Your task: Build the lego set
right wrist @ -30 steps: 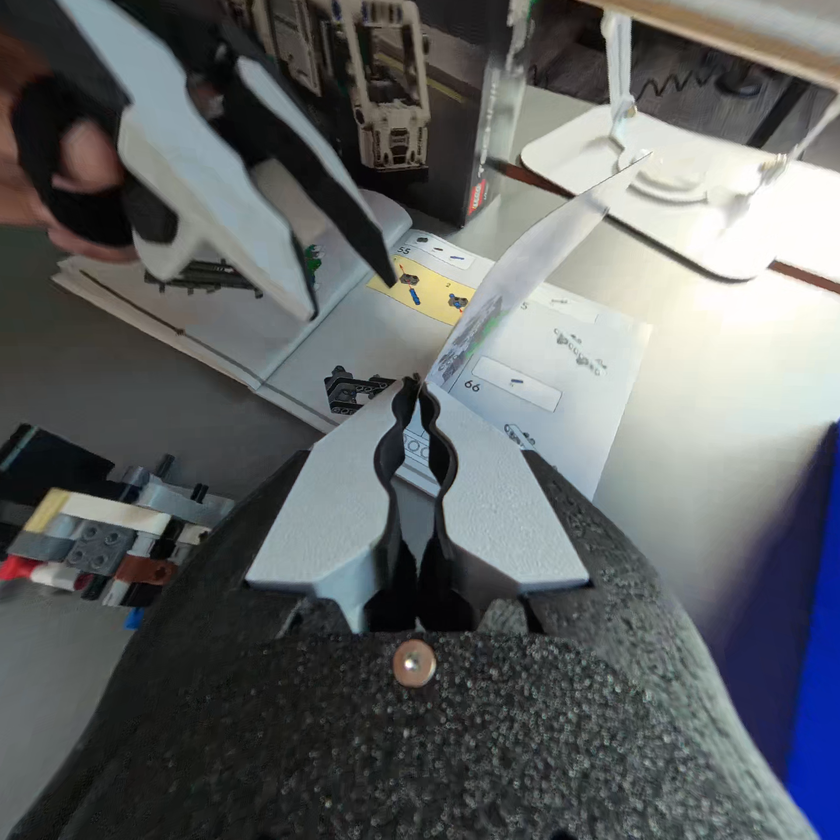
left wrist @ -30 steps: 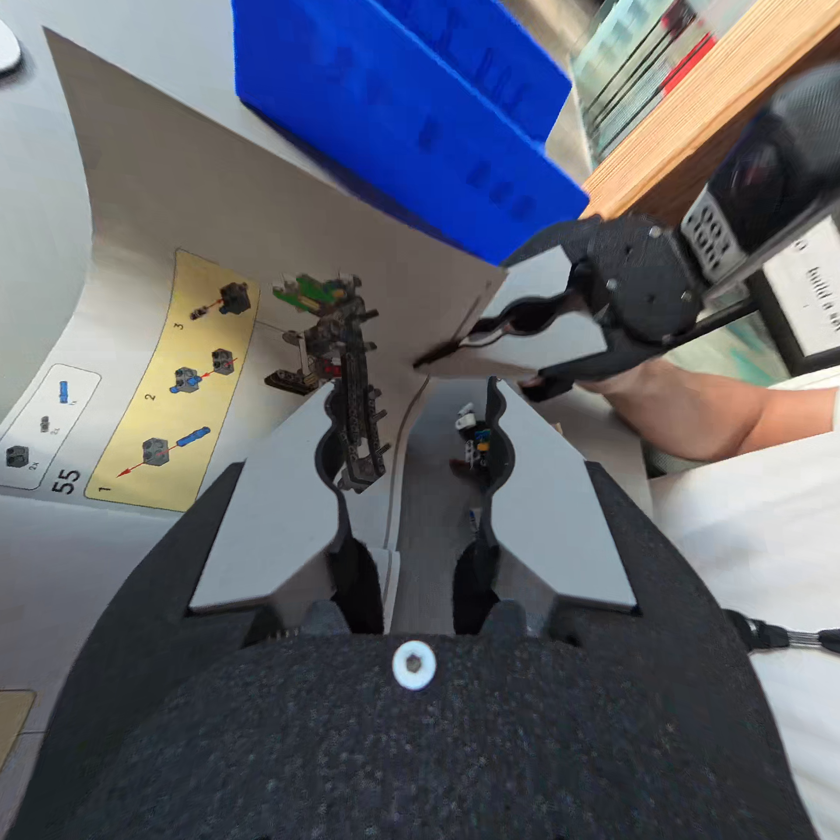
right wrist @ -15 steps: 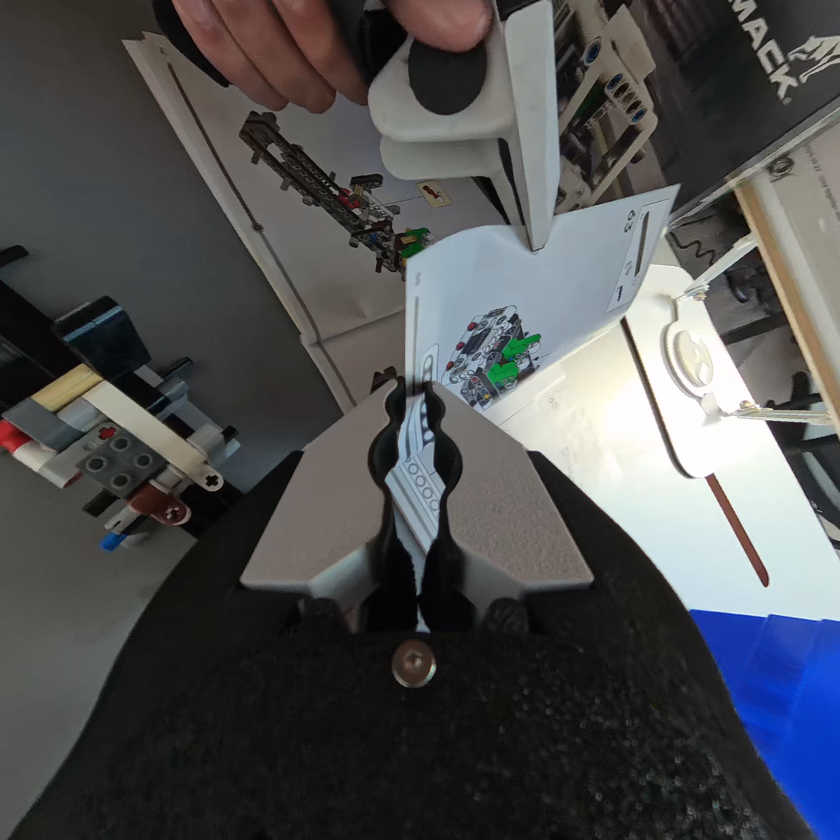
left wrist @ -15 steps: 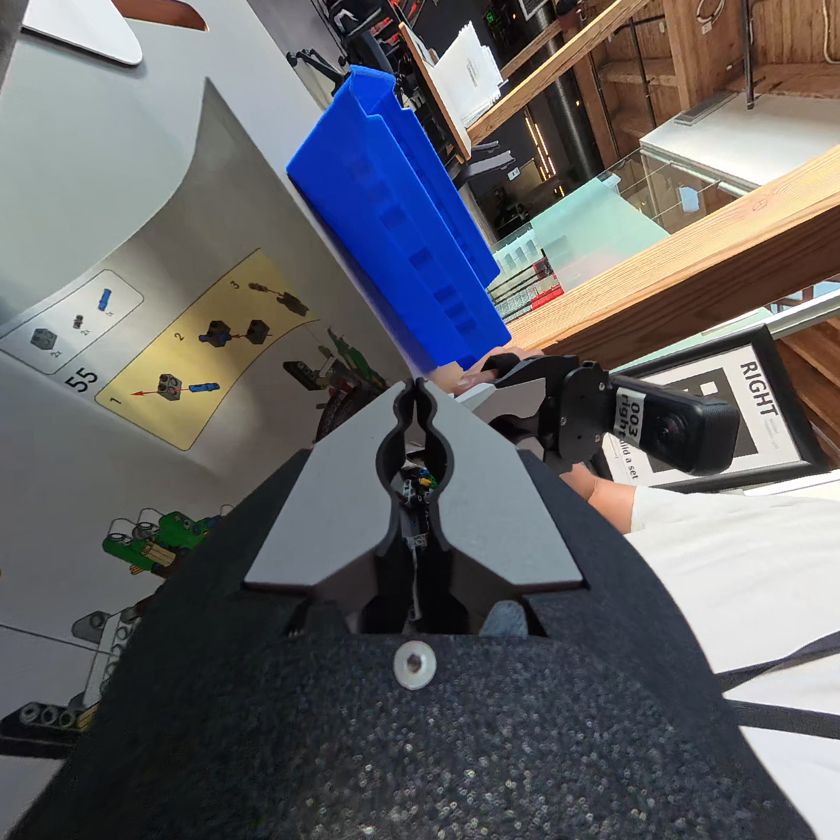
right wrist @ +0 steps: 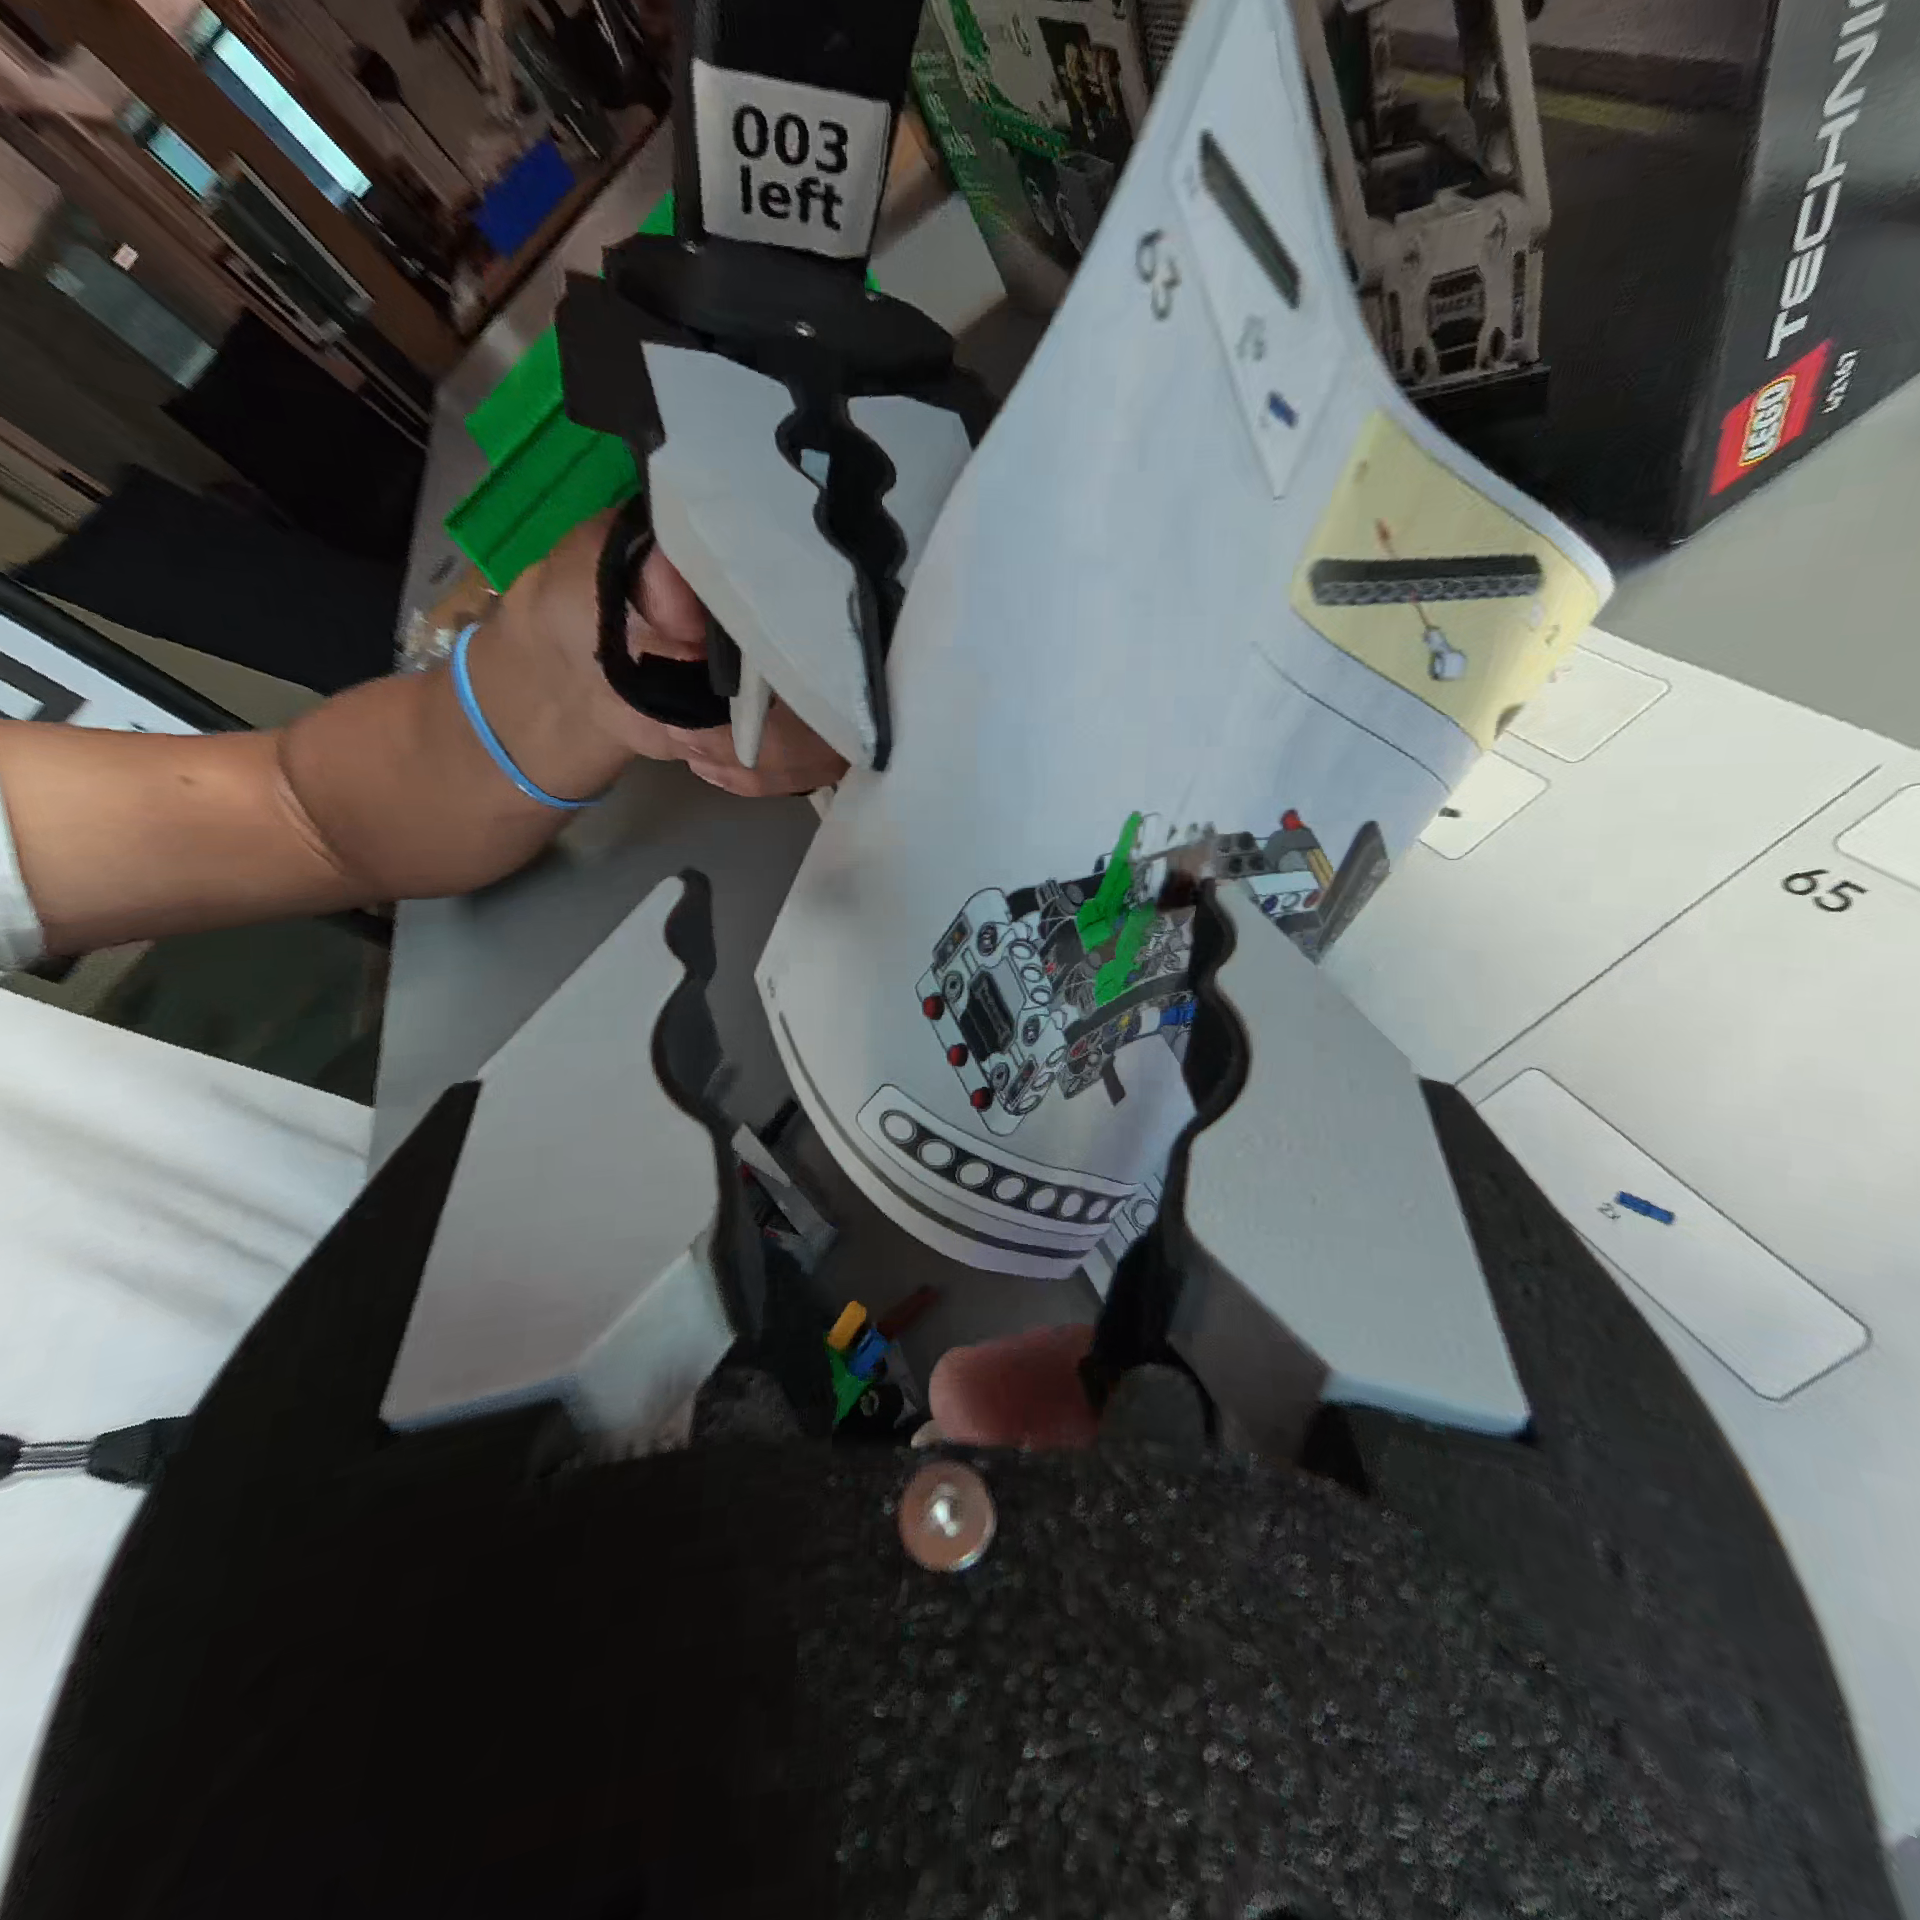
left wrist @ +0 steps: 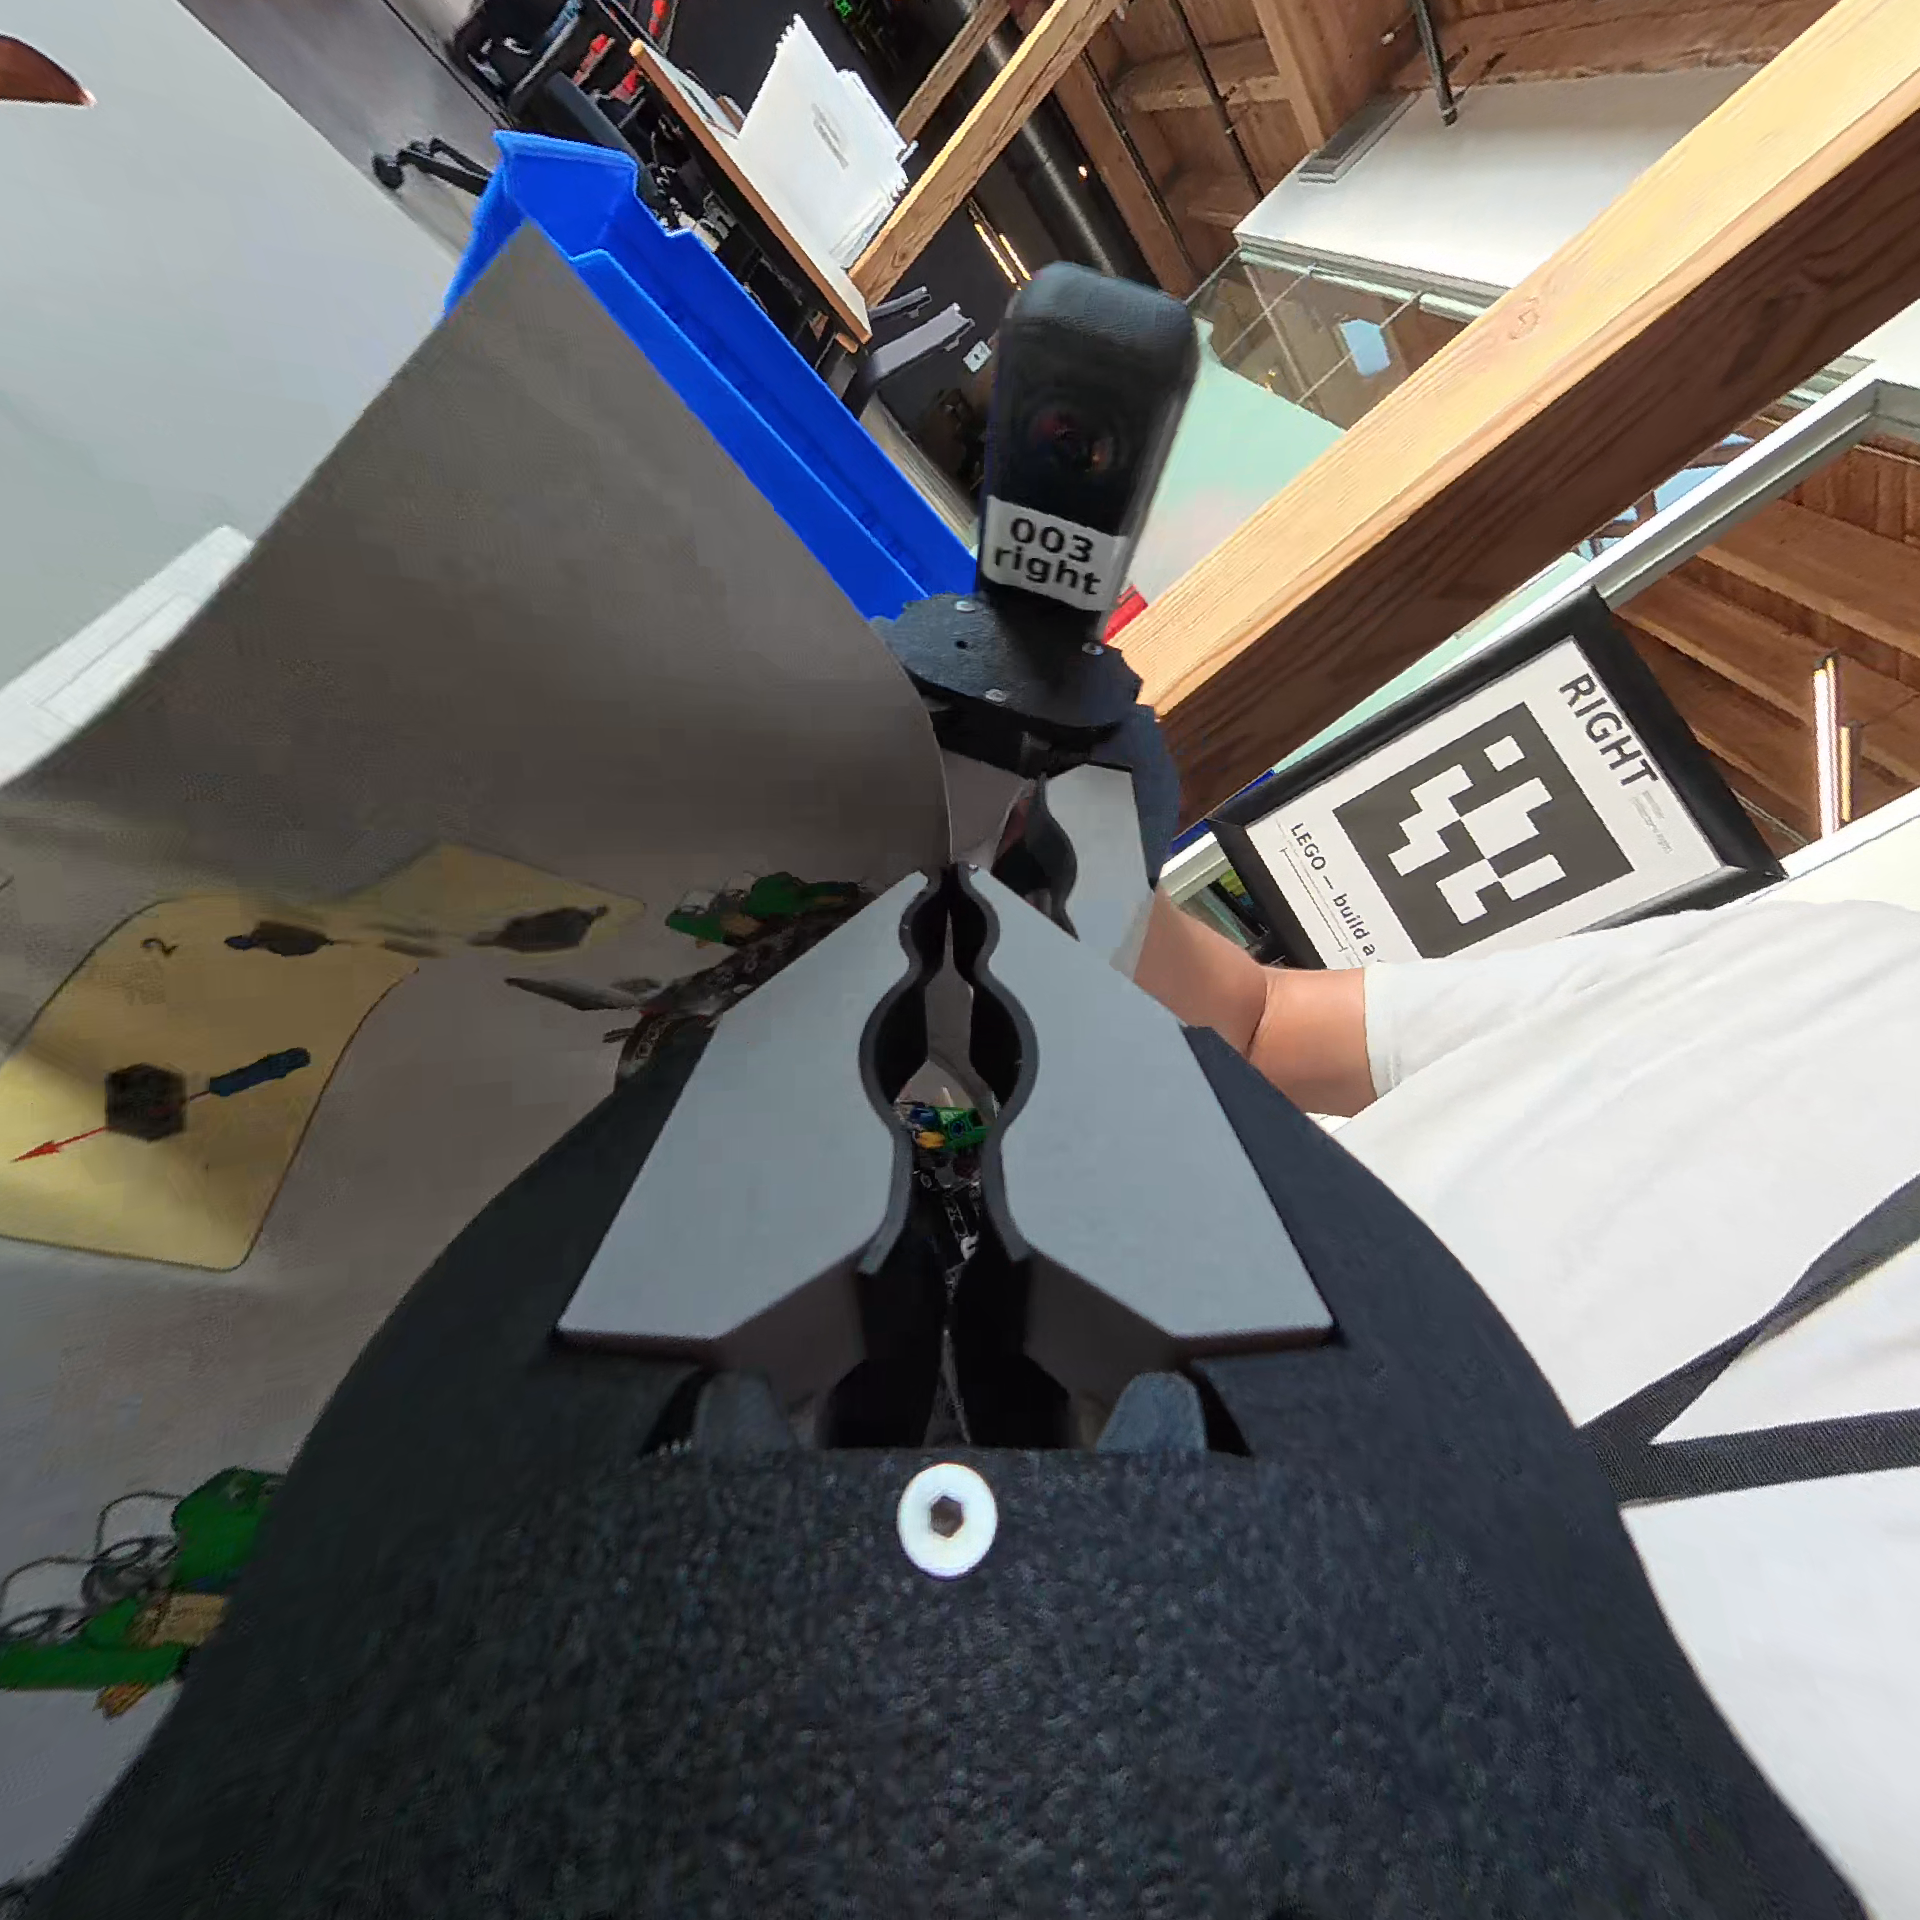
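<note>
A curled white paper instruction-booklet page (right wrist: 1091, 623) is pinched by the left gripper (left wrist: 951, 883); the right gripper (right wrist: 940, 894) is spread wide around its near edge.

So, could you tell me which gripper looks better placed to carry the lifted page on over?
Probably the left gripper: its jaws are shut on the edge of the lifted page. The right gripper is open, its pads clear of the paper.
</note>
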Demonstrator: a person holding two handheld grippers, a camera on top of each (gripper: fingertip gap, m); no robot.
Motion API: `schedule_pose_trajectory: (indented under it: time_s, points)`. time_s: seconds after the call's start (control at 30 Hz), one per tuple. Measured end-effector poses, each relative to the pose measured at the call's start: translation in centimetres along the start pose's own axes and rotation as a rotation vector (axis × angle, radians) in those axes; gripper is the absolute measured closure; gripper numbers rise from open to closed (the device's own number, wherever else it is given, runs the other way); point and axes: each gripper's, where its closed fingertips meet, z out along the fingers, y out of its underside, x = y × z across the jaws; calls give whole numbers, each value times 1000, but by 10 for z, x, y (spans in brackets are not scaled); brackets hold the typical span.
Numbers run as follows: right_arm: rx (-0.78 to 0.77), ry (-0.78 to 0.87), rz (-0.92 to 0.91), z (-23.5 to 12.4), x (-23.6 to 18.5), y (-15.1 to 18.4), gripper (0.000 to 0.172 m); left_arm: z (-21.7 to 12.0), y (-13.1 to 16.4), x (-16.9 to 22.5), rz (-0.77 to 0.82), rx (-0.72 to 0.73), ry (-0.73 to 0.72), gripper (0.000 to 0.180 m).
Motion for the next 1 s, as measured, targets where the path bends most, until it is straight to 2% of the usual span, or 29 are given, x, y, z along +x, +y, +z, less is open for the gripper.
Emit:
schedule_pose_trajectory:
  time_s: [0.03, 0.13, 0.2, 0.27, 0.37, 0.57, 1.0]
  points:
    - [24, -47, 32, -2, -3, -2, 92, 2, 0, 3, 7, -3, 27, 180]
    - [88, -119, 71, -13, -5, -9, 103, 6, -1, 8, 40, -1, 76, 180]
    - [108, -122, 94, -19, 1, -10, 118, 7, -3, 10, 50, 6, 110, 178]
    - [124, -131, 114, -22, 6, -10, 126, 6, -3, 10, 47, 13, 135, 178]
    - [145, -136, 135, -25, 10, -11, 134, 7, 0, 3, 59, 6, 108, 180]
    - [163, -191, 175, -28, 8, -12, 139, 7, 4, -2, 79, -8, 95, 180]
    - [192, -174, 176, -34, 13, -14, 149, 7, 6, -8, 57, 4, 77, 180]
